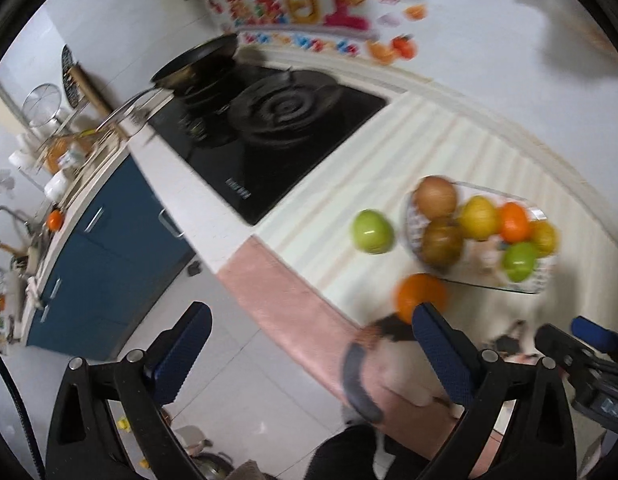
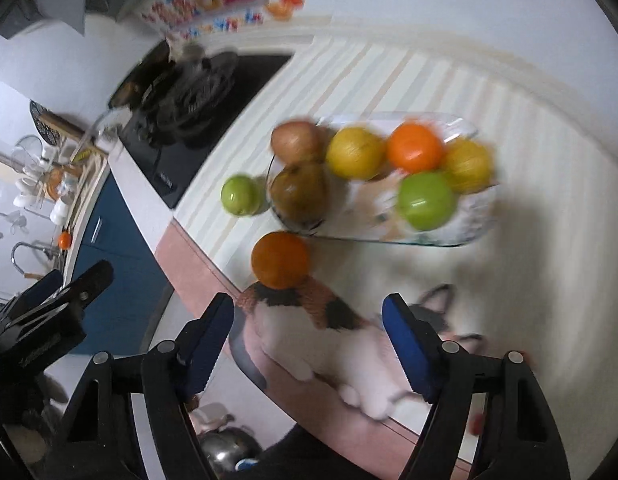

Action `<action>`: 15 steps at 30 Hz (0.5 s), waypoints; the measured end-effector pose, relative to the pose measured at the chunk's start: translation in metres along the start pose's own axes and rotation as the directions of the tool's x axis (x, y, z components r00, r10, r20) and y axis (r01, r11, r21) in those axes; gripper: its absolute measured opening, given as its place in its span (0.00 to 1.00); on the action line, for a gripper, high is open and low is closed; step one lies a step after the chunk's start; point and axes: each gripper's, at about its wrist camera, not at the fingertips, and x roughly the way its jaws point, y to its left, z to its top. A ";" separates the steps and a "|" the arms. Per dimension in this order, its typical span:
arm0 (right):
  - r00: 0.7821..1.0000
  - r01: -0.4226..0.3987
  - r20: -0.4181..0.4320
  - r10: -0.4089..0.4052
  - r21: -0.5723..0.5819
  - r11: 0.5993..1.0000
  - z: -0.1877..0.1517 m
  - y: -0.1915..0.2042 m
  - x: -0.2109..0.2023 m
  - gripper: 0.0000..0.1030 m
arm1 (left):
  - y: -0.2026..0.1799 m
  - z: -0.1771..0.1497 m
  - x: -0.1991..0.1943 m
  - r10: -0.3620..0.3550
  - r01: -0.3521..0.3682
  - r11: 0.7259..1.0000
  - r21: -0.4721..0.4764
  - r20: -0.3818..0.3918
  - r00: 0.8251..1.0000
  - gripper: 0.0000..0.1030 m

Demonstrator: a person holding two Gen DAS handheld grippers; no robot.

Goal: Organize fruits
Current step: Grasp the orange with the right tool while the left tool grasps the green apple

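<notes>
A glass plate on the striped cloth holds several fruits: brown, yellow, orange and green ones. A green apple lies on the cloth just left of the plate. An orange lies in front of the plate near the counter edge. My left gripper is open and empty, above the counter edge to the left of the orange. My right gripper is open and empty, above a cat picture on the cloth just short of the orange. Both views are blurred.
A black gas hob with a pan lies left of the cloth. Blue cabinets and a sink area stand further left. The counter edge drops to a tiled floor.
</notes>
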 end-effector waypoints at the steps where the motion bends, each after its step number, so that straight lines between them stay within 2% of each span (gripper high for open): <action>1: 1.000 -0.010 -0.024 0.010 0.011 1.000 0.004 0.003 0.019 0.77 | 0.005 0.002 0.012 0.019 -0.019 1.000 -0.003 -0.012 1.000 1.00; 5: 0.993 -0.023 -0.112 0.028 0.048 0.999 0.016 0.014 0.091 0.77 | 0.017 0.007 0.047 0.070 -0.070 0.998 -0.003 -0.055 0.996 1.00; 9: 0.986 -0.031 -0.160 0.046 0.094 0.995 0.021 0.019 0.142 0.77 | 0.022 0.013 0.074 0.097 -0.096 0.995 0.011 -0.094 0.991 1.00; 13: 0.986 -0.005 -0.165 0.020 0.088 0.996 0.023 0.027 0.166 0.73 | 0.022 0.017 0.093 0.114 -0.111 0.993 0.031 -0.121 0.986 1.00; 15: 0.989 -0.006 -0.145 0.018 0.080 0.997 0.027 0.028 0.169 0.67 | 0.021 0.020 0.101 0.118 -0.113 0.993 0.042 -0.130 0.985 1.00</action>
